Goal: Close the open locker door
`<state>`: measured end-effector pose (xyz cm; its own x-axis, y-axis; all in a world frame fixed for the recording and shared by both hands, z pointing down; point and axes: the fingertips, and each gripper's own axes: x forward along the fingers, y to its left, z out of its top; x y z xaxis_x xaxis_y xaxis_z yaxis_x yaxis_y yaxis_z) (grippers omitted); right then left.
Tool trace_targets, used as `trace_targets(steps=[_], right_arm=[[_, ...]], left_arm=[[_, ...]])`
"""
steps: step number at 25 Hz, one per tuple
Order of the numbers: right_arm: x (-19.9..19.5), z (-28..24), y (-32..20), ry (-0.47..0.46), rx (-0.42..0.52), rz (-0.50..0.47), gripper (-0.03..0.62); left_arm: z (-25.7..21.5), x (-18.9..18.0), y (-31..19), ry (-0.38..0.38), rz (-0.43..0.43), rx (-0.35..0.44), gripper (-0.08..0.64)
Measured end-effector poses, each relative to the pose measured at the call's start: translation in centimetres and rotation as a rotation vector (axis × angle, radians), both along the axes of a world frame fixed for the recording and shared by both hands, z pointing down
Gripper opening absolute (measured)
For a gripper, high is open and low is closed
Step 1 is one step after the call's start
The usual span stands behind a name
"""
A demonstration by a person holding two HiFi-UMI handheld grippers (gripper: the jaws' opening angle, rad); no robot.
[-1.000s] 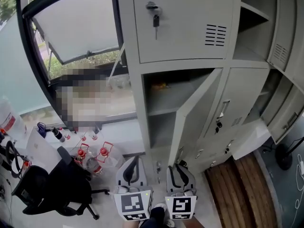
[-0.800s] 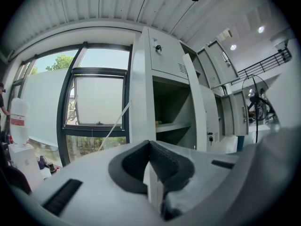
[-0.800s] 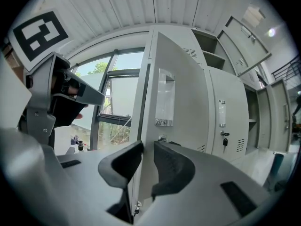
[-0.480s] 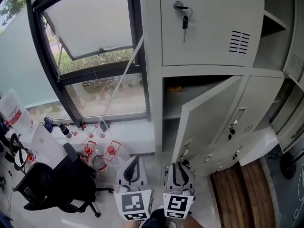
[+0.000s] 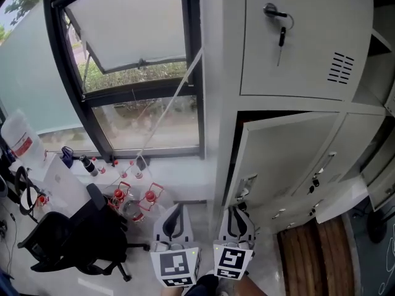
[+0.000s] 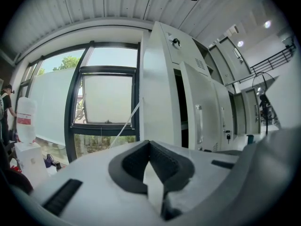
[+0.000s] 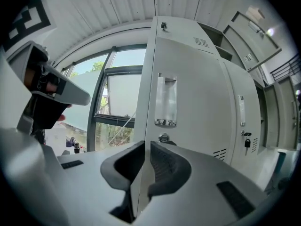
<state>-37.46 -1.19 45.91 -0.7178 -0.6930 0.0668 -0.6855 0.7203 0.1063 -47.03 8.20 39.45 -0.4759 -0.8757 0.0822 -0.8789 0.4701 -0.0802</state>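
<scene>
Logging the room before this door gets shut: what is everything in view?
window: one, black frame, left, top pane tilted out
lockers: one bank, grey, right of window
open locker door: one, grey, middle row, nearly shut
key: one, dark, hanging, top right
office chair: one, black, lower left
bottles: several, red-capped, below window
water jug: one, clear, far left
left gripper: one, grey, jaws together, empty
right gripper: one, grey, jaws just closing, slit apart, nothing between
</scene>
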Motion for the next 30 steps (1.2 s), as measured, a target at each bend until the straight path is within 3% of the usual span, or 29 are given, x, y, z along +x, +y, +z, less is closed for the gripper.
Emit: trace_targets(steps=[16,21,25,30], right_arm=[[-2.9,-0.6,-2.2,-0.029,-0.002,-0.032,0.046],[-2.6,-2.1,-1.0,-0.116,-0.011,-0.157,0.046],[-0.1,-4.6,0.2,-0.177,0.019,-0.172,0.046],[8.0,-6.8,-1.3,-0.23,0.041,-0.043,0.046]], left_arm=[[0.0,-2.7,-2.8,-0.008,0.03,0.018,0.0],[-0.4,-1.4,-3.7,0.015,0.056,0.03,0.0],[-1.1,0.7,-4.2,0.021,0.097,0.031,0.0],[-1.6,5.8,-6.0,0.005,0.195,0.057,0.0]])
